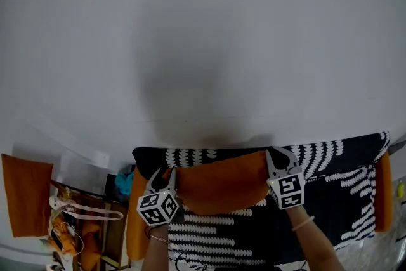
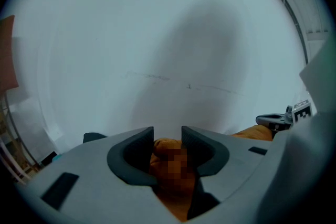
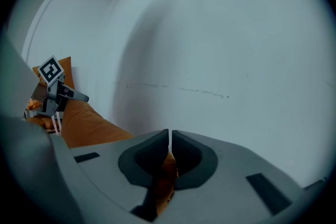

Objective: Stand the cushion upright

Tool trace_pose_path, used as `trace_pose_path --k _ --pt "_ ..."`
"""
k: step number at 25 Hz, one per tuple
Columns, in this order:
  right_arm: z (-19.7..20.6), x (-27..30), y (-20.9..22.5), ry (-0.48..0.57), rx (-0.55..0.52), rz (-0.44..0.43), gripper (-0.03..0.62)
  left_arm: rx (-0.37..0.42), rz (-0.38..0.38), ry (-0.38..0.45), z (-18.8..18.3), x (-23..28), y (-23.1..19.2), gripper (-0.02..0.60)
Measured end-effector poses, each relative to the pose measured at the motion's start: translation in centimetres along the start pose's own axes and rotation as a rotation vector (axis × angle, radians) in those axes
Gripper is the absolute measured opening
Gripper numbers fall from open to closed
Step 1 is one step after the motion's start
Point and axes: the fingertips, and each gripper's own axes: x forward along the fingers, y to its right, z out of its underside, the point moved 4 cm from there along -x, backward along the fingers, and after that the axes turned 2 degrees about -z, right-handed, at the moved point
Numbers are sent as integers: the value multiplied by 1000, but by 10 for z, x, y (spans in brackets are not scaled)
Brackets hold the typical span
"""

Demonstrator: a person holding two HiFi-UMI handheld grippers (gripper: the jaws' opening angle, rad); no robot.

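Left hand-held gripper [image 1: 167,172] and right hand-held gripper [image 1: 280,158] are each clamped on the upper edge of the orange cushion [image 1: 222,186] sagging between them; judged light, soft and floppy, so 2 spread edge holds suit it.

Plain orange cushion [image 1: 222,184]; black cover [image 1: 320,203], white leaf-stripe pattern; pale grey wall [image 1: 190,22].

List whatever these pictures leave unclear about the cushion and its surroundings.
- Head view: whether the cushion rests on the patterned cloth or hangs clear; the steep angle hides it.
- Left gripper view: the fabric in the left gripper, under a mosaic patch.
- Head view: clutter at lower left, too small, cut by the edge.
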Motion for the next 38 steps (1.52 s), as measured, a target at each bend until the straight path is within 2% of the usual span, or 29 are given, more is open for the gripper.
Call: trace_pose_path --k 13,19,24,32,38 --pt "-12 21 0 5 -1 16 40 44 -5 3 -10 28 -18 172" --pt "-16 24 0 10 -18 10 49 66 -41 22 -16 34 -26 201" --pt "-16 23 -3 8 -20 -4 48 67 -37 35 -19 33 -28 234" --pt "-17 15 -12 15 -17 -22 48 80 -14 54 -24 25 -17 230" --pt "-20 2 -23 22 -15 -43 43 102 -11 74 -29 8 -6 198"
